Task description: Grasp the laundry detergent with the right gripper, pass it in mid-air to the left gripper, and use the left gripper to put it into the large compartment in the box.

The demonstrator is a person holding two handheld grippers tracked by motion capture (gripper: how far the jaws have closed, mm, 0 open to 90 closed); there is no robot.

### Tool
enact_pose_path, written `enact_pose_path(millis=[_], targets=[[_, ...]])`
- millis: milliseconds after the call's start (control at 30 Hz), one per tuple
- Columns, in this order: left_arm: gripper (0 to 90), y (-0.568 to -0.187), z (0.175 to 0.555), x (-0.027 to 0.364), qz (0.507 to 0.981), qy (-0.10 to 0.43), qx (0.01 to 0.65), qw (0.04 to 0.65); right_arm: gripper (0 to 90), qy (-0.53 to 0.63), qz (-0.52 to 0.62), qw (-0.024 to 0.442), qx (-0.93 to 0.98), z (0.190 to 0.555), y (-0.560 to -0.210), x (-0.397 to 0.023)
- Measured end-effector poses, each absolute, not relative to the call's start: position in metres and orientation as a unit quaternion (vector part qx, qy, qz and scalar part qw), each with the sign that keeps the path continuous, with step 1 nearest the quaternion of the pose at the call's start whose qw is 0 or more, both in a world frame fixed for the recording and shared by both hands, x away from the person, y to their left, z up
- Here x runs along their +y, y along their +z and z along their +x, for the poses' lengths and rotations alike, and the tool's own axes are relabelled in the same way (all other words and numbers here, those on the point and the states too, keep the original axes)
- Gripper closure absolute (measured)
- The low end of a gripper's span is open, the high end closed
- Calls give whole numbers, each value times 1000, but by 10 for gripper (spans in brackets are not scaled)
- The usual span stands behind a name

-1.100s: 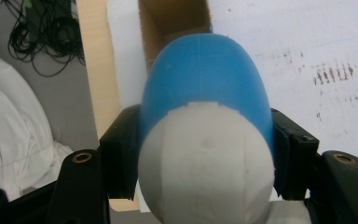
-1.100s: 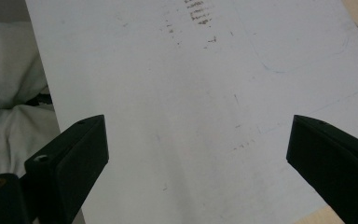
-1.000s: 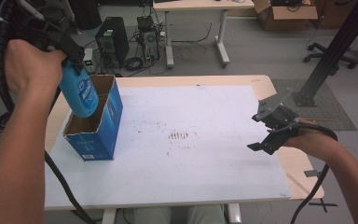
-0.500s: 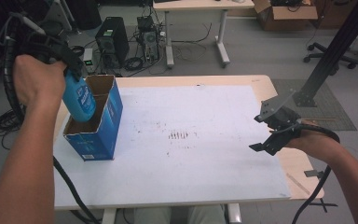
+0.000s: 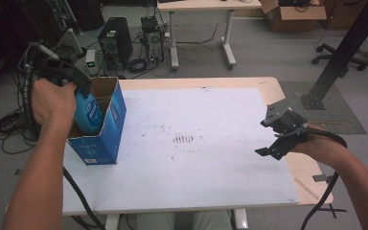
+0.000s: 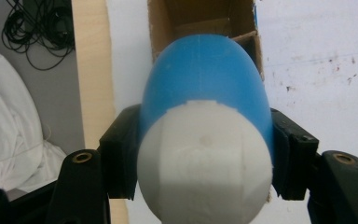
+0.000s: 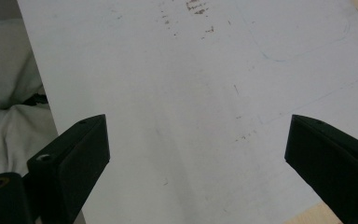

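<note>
A blue bottle (image 5: 89, 112) with a white cap stands halfway inside the open blue cardboard box (image 5: 106, 136) at the table's left. My left gripper (image 5: 76, 88) is shut on the bottle near its top. In the left gripper view the white cap (image 6: 204, 161) and blue body (image 6: 203, 70) sit between the two black pads (image 6: 121, 156), above the brown inside of the box (image 6: 200, 18). My right gripper (image 5: 274, 143) hovers over the table's right side, open, with nothing between its fingers (image 7: 74, 154).
A white board (image 5: 196, 143) with a few dark stains covers the wooden table (image 5: 311, 184). Behind the table stand a computer tower (image 5: 115, 40), tangled cables and another desk. A black post rises at the right. White cloth (image 6: 14, 140) lies off the table's near-left edge.
My left hand has come down with the blue bottle, sinking it from above the box's opening into the box. The right hand has stayed still.
</note>
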State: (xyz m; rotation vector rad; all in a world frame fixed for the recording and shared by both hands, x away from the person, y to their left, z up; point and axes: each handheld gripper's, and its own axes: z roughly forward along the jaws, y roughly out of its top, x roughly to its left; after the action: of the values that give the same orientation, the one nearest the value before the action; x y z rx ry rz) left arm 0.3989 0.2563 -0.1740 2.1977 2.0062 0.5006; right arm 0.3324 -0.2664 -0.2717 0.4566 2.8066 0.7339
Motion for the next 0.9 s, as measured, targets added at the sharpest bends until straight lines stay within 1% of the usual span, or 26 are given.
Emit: enact_pose_path(millis=[33, 367, 467, 700, 900], targets=[[380, -174, 399, 256, 727, 166, 664, 62, 61, 249, 155, 102, 951, 332, -272, -266], [380, -218, 409, 256, 737, 152, 656, 55, 64, 243, 160, 93, 952, 334, -280, -266], [381, -222, 409, 257, 737, 152, 656, 54, 64, 242, 162, 93, 952, 334, -280, -266], [380, -247, 413, 257, 742, 148, 652, 44, 64, 240, 167, 91, 952, 335, -284, -268], [380, -257, 414, 256, 747, 142, 648, 39, 64, 238, 169, 90, 952, 335, -284, -268]])
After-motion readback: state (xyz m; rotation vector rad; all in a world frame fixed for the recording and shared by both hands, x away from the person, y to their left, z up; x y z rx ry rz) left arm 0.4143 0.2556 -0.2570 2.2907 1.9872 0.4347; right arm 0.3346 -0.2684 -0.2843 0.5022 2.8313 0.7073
